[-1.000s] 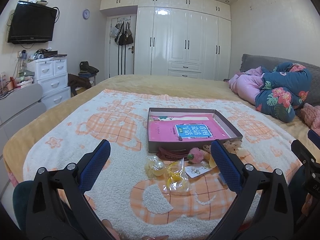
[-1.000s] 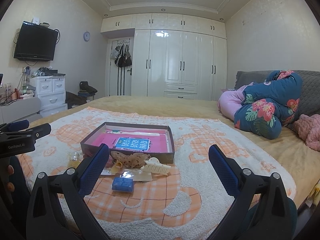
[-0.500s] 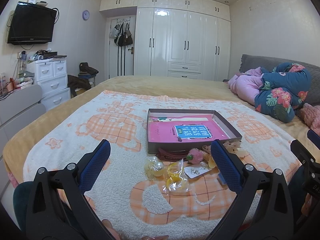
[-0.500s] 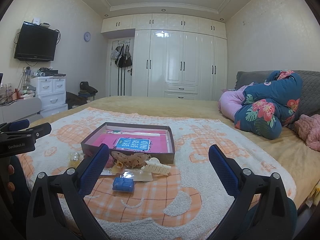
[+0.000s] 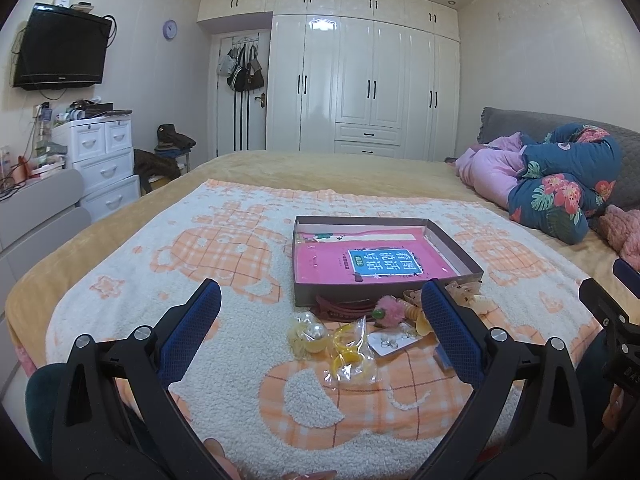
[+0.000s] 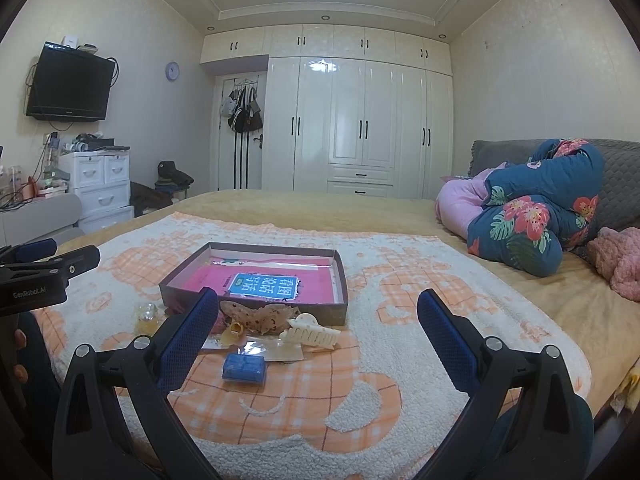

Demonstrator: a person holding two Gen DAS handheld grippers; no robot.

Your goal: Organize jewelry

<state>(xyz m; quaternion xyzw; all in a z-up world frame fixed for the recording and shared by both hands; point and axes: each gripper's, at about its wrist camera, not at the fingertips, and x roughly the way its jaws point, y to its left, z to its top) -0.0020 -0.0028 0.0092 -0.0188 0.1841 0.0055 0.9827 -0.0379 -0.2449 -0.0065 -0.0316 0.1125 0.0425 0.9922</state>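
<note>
A shallow grey box [image 5: 456, 252] with a pink booklet inside lies on the orange-and-white blanket. The same box [image 6: 338, 276] shows in the right wrist view. Loose jewelry sits in front of it: a pearl piece [image 5: 310, 330], a clear bag with yellow rings [image 5: 352, 356], a pink pompom [image 5: 388, 310], an earring card [image 5: 390, 344], a cream hair claw [image 6: 310, 334], a brown butterfly clip [image 6: 260, 316] and a small blue box [image 6: 244, 367]. My left gripper [image 5: 320, 324] is open, short of the pile. My right gripper [image 6: 318, 328] is open too, holding nothing.
The blanket [image 5: 224, 248] covers a bed. Rolled floral bedding [image 6: 532, 220] and a pink plush [image 6: 618, 258] lie at the right. White drawers [image 5: 104, 160] stand beyond the bed's left edge. The other gripper's body [image 6: 44, 276] shows at the left of the right wrist view.
None beyond a slight drift of both views; the grippers stay open and the jewelry has not moved.
</note>
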